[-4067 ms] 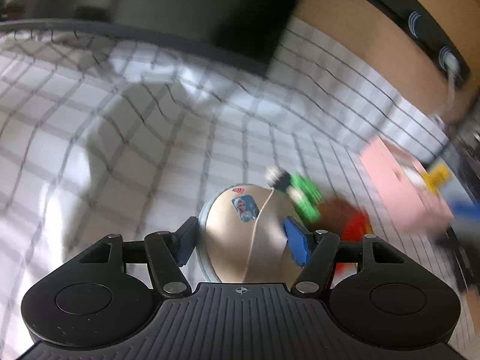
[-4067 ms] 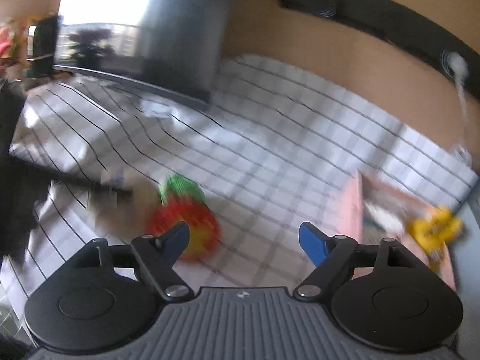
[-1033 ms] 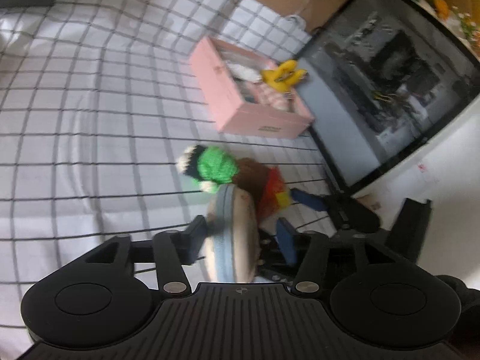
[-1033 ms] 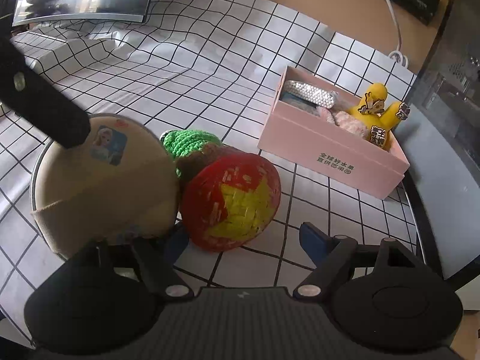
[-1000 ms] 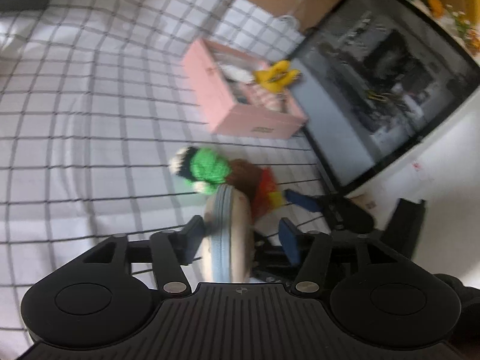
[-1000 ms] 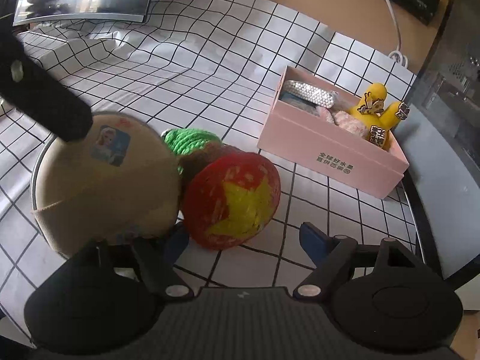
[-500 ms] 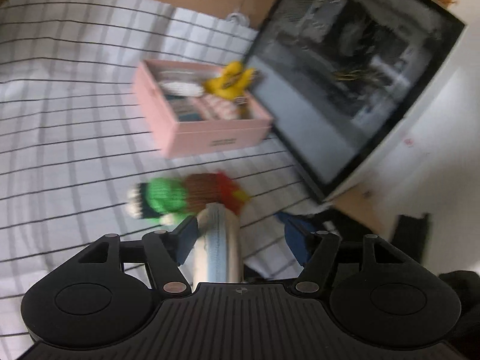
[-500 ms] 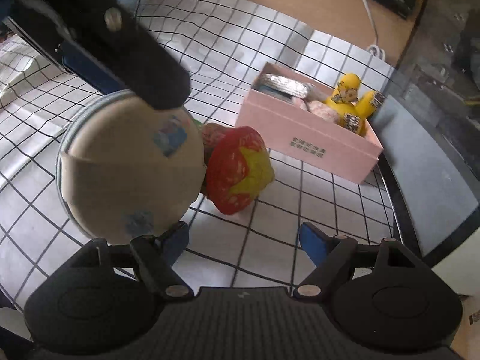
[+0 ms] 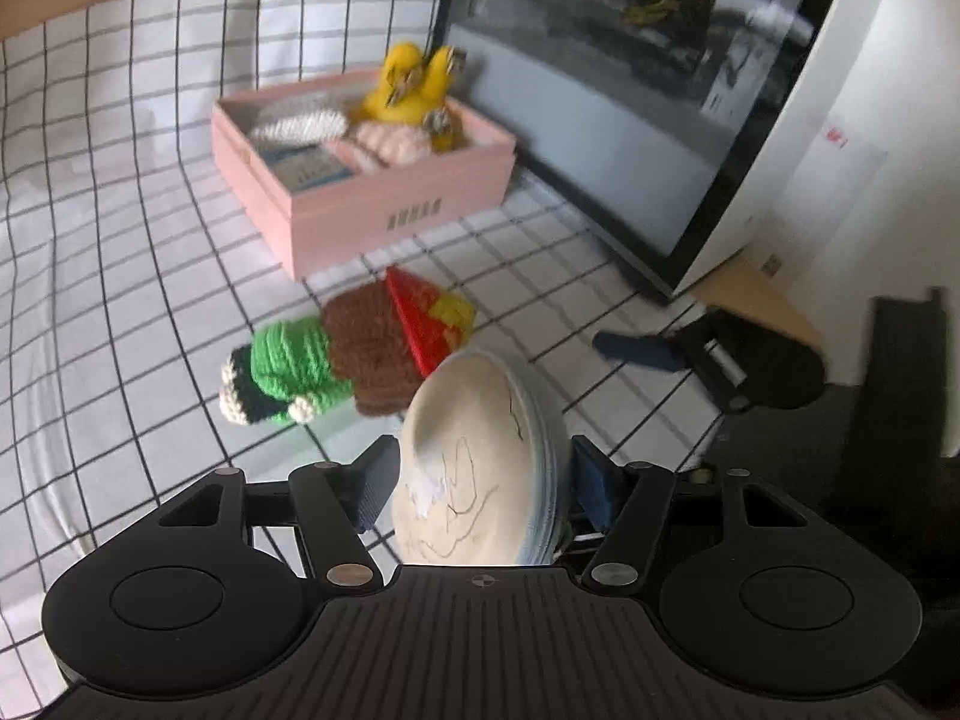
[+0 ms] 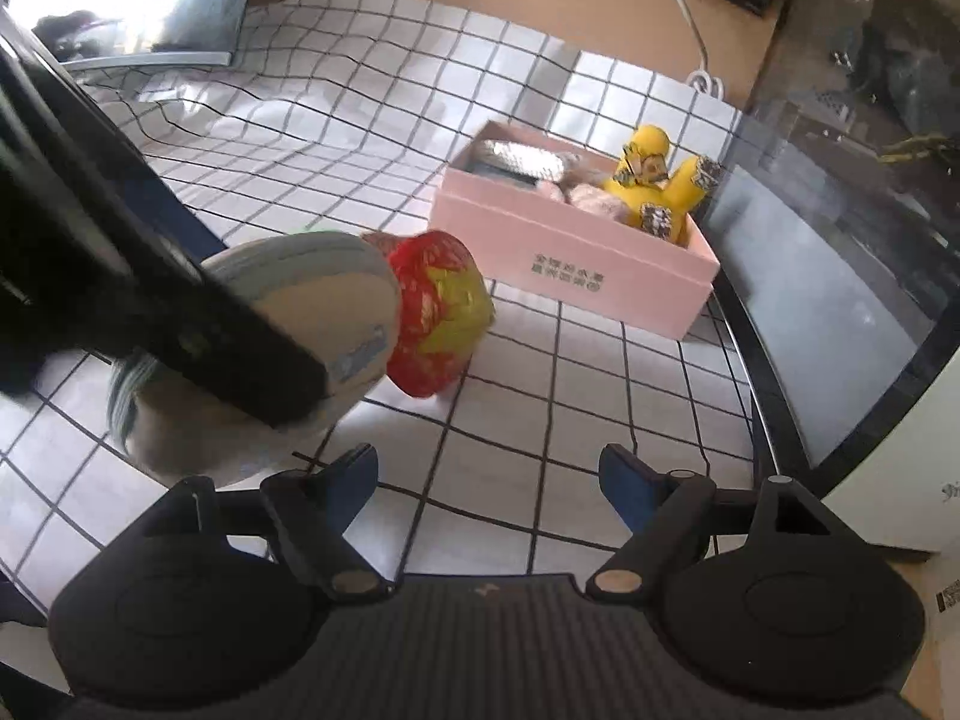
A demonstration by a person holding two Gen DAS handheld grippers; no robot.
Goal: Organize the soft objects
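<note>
My left gripper (image 9: pixel 480 477) is shut on a round beige soft pad with a pale blue rim (image 9: pixel 474 468), held above the checked cloth. The pad also shows in the right wrist view (image 10: pixel 288 324), partly behind the left gripper's black body. A crocheted toy in green, brown, red and yellow (image 9: pixel 348 354) lies on the cloth just beyond it; its red and yellow end shows in the right wrist view (image 10: pixel 435 315). A pink box (image 9: pixel 372 180) holds a yellow plush (image 9: pixel 414 90) and other soft items. My right gripper (image 10: pixel 489 480) is open and empty, low over the cloth.
A large dark monitor (image 9: pixel 630 78) stands right of the pink box (image 10: pixel 570 267). The checked cloth (image 9: pixel 108 210) covers the table. A second screen (image 10: pixel 138 0) stands at the far left. A white cable (image 10: pixel 690 24) runs along the back wall.
My left gripper has swung with the pad towards the pink box, which now lies straight ahead. The crocheted toy has not moved. My right gripper stays open.
</note>
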